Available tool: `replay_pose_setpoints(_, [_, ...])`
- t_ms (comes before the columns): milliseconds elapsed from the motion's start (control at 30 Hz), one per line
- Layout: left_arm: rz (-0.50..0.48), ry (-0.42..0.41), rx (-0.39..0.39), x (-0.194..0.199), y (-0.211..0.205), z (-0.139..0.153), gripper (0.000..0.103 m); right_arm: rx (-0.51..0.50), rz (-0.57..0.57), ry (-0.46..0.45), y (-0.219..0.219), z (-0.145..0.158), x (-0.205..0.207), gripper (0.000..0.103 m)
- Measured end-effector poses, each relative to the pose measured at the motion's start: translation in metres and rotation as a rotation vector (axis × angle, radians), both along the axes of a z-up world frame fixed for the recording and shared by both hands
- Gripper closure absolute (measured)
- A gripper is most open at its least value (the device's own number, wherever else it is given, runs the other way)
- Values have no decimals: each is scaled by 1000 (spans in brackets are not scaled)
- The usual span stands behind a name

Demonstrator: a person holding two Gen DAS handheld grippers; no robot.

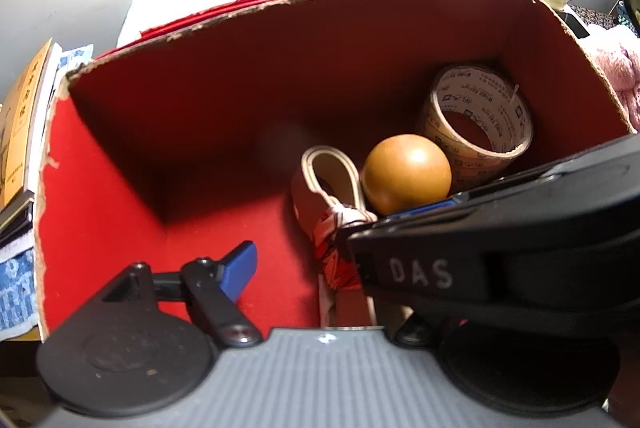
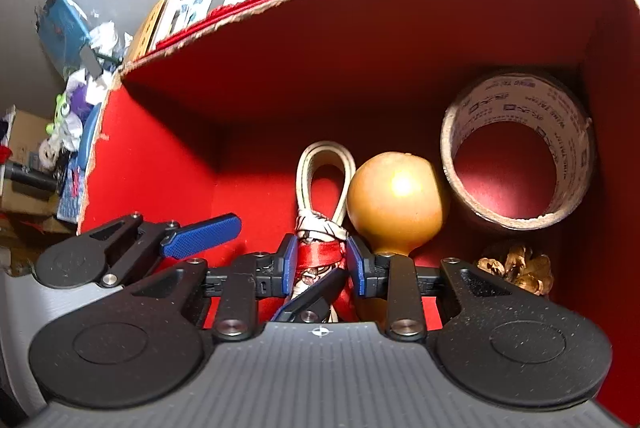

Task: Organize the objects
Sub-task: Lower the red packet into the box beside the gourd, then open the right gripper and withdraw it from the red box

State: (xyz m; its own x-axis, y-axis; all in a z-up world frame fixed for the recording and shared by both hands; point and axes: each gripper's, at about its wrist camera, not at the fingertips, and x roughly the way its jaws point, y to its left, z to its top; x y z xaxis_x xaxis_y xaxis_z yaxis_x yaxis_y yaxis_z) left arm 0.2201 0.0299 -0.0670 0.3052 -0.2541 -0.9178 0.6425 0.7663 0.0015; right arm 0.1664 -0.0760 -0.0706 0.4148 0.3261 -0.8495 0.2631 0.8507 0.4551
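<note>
The box (image 2: 280,76) is bright red inside with a raw brown torn rim. The ball (image 2: 394,204) is glossy orange-brown. The tape roll (image 2: 516,148) is pale beige with small dark print. The cord loop (image 2: 324,156) is cream, bound with shiny red ribbon (image 2: 320,254). The pinecone (image 2: 516,268) at lower right is golden. The tongs (image 2: 322,264) have blue pads (image 2: 289,264) on black arms.

A red-lined cardboard box (image 2: 280,40) with torn rims carries the things. On its red floor lie a tape roll (image 2: 516,152) in the far right corner, an orange-brown wooden ball (image 2: 394,204) beside it, a ribbon-tied looped cord (image 2: 322,188) and a gold pinecone (image 2: 520,268).
</note>
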Motion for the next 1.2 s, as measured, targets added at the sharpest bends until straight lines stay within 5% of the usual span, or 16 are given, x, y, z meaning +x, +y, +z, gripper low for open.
replay_pose_setpoints(533, [55, -116, 58, -9, -3, 8, 26, -25, -100, -113, -10, 17, -27, 73])
replay_pose_setpoints(1200, [217, -276, 34, -61, 32, 61, 21, -168, -102, -298, 13, 62, -88, 73])
